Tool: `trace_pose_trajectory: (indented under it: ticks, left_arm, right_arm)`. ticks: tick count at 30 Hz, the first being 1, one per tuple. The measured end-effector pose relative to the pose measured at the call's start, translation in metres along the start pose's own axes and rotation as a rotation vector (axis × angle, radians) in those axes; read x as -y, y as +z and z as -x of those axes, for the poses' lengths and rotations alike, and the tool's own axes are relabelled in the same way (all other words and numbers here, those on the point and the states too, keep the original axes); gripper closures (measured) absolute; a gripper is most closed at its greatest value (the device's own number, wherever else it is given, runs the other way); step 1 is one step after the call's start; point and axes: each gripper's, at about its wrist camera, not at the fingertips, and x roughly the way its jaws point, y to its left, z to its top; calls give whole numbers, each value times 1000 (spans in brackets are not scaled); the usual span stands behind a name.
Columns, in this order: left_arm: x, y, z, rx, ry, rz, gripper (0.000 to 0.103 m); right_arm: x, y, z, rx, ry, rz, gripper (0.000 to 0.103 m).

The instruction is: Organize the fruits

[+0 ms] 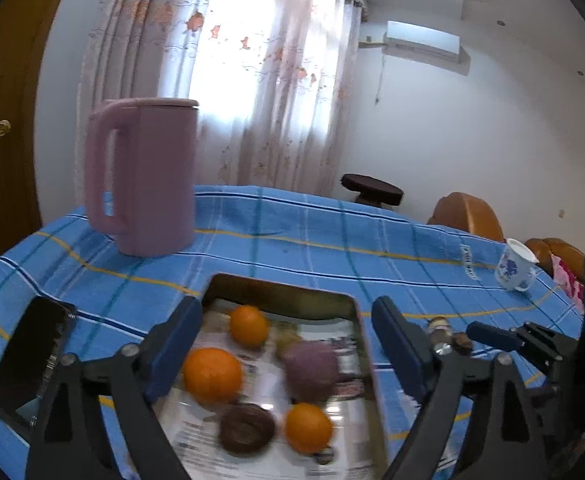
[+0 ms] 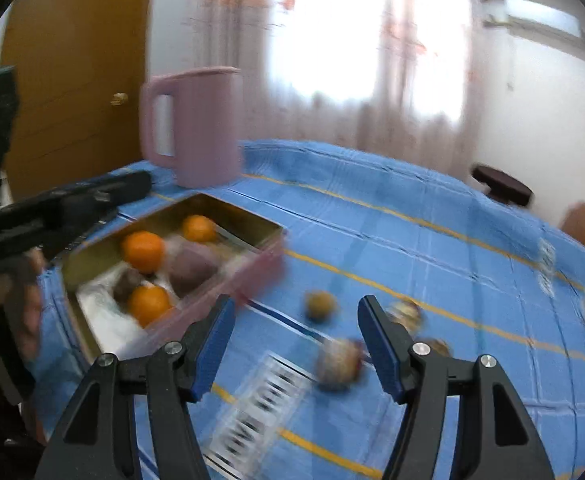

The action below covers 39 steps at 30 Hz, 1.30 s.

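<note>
A metal tin tray (image 1: 280,288) (image 2: 248,236) sits on the blue checked tablecloth. It holds three oranges (image 1: 212,376), a purple fruit (image 1: 312,368) (image 2: 192,268) and a dark brown fruit (image 1: 246,428). My left gripper (image 1: 288,344) is open and empty, hovering over the tray. My right gripper (image 2: 296,340) is open and empty above the cloth to the tray's right. Loose on the cloth ahead of it lie a small brown fruit (image 2: 320,306), a blurred reddish fruit (image 2: 338,364) and two more small ones (image 2: 406,312).
A pink kettle (image 1: 144,180) (image 2: 192,128) stands behind the tray. A black phone (image 1: 28,360) lies at the left. A white mug (image 1: 516,266) stands at the far right. A striped label (image 2: 260,408) lies near the front. Chairs and a stool stand beyond the table.
</note>
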Motion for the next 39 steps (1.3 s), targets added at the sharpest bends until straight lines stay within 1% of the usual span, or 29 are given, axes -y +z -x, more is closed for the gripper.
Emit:
trace_pose_trajectory:
  ticks: [3, 9, 13, 14, 16, 20, 27, 33, 36, 37, 39]
  left_arm:
    - [18, -6, -6, -21, -18, -28, 14]
    - [39, -13, -10, -50, -38, -63, 14]
    - [46, -14, -12, -57, -44, -74, 14]
    - [47, -15, -11, -57, -44, -75, 14]
    - [51, -14, -12, -57, -48, -79, 14]
    - [64, -14, -13, -62, -63, -103, 14]
    - [92, -20, -23, -97, -104, -142, 14]
    - [124, -29, -36, -141, -135, -188, 14]
    - [139, -33, -45, -170, -161, -199, 16]
    - [143, -35, -50, -189, -173, -194, 18]
    - [147, -36, -56, -199, -151, -205, 18]
  right_arm:
    - [15, -8, -5, -41, -17, -26, 38]
    - [15, -6, -27, -121, 1, -29, 39]
    - [16, -10, -43, -203, 5, -34, 69]
    - [20, -11, -42, -204, 1, -42, 72]
    - [28, -12, -35, -182, 17, -75, 72]
    - [42, -19, -16, -134, -17, -101, 72]
    - [80, -30, 5, -109, -148, -127, 72]
    - [118, -37, 16, -101, -216, -185, 72]
    - [133, -41, 20, -99, -218, -221, 72]
    - [137, -42, 20, -98, -212, -231, 72]
    - [138, -43, 23, -91, -208, -235, 72]
